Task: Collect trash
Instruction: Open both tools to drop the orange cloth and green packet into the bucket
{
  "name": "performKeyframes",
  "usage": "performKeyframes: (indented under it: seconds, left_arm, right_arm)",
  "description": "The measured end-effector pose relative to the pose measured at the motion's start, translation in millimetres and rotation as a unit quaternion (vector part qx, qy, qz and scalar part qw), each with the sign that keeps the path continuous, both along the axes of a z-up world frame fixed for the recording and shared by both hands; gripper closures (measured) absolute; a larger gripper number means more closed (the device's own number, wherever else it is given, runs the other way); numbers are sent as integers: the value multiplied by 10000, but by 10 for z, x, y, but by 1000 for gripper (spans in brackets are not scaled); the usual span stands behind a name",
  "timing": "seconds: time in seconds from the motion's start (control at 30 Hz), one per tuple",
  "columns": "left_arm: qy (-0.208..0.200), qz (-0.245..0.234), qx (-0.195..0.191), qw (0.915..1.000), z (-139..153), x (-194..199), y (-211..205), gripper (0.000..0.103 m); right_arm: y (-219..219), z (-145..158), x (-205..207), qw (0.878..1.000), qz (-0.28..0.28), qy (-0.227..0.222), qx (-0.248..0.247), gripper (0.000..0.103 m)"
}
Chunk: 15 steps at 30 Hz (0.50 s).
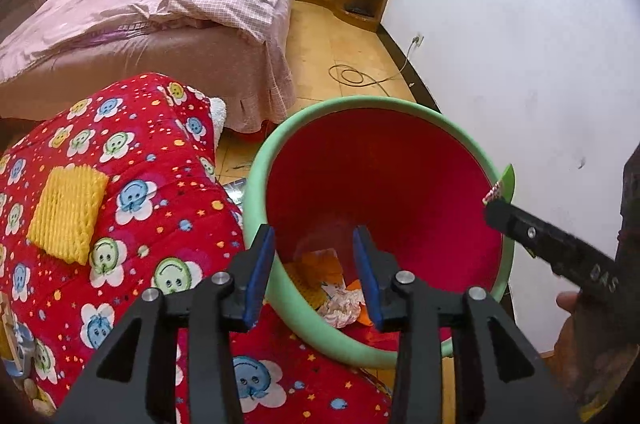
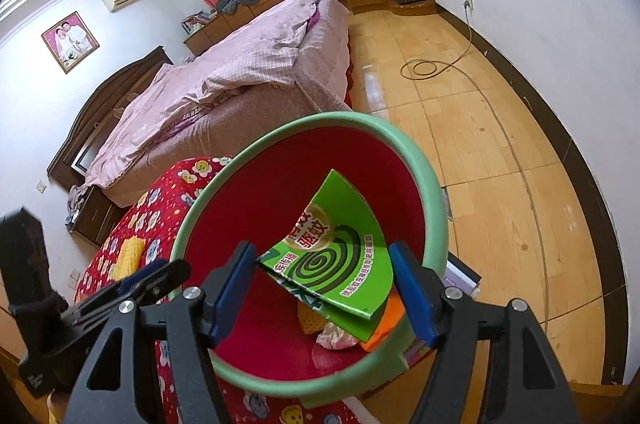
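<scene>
Left gripper (image 1: 314,272): fingers apart, holding nothing.
Right gripper (image 2: 322,290): squeezing the green box (image 2: 340,260) over the bin (image 2: 434,199).
Risk: box catches the rim, falls outside.

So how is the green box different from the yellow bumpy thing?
The green box is pinched in the right gripper over the bin; the yellow foam pad lies loose on the red quilt. The green box is smooth card with a printed spiral; the yellow foam pad is plain and bumpy. Neither is in the bin yet.
</scene>
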<state>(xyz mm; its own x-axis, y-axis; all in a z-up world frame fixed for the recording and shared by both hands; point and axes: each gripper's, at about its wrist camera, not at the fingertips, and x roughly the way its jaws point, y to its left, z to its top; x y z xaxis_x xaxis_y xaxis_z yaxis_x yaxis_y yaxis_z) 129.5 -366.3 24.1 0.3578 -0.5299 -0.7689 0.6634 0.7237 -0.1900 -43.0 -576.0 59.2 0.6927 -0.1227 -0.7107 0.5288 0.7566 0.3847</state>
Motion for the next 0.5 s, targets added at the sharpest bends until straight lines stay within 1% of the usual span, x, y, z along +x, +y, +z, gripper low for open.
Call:
performKeyframes:
  seconds: [0.07, 0.17, 0.5]
  left_arm:
    - [4, 30, -26, 10000, 18, -9, 39, 63]
    - [10, 87, -101, 9999, 64, -22, 111, 63]
    - [-16, 298, -196, 9994, 171, -86, 383, 63]
  right_arm:
    - [-33, -10, 15, 10000, -50, 4, 17, 31]
    - [-51, -4, -7, 9999, -144, -36, 66, 24]
    - [47, 68, -114, 9997, -145, -160, 120, 24]
